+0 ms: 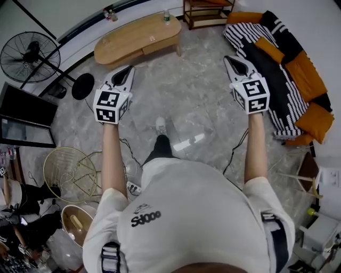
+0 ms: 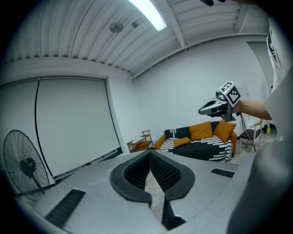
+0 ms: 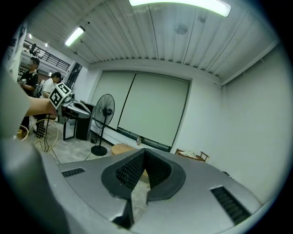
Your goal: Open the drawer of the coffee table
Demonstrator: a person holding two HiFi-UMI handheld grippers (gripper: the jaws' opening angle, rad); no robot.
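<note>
The oval wooden coffee table (image 1: 137, 36) stands across the marble floor, far ahead of me. A pale front panel (image 1: 160, 46) runs flush along its near side. My left gripper (image 1: 129, 68) is held out in mid-air, shut and empty, pointing toward the table's right end. My right gripper (image 1: 229, 58) hangs level with it to the right, also shut with nothing in it. In the left gripper view the jaws (image 2: 149, 153) meet at their tips. The right gripper view shows the same closed jaws (image 3: 144, 151), with the table (image 3: 121, 148) just behind them.
A black-striped sofa with orange cushions (image 1: 287, 74) lines the right side. A standing fan (image 1: 29, 53) and a dark screen (image 1: 26, 114) are at the left, with a wire basket chair (image 1: 69, 170) nearer me. A small wooden shelf (image 1: 208, 11) stands behind the table. Cables trail over the floor.
</note>
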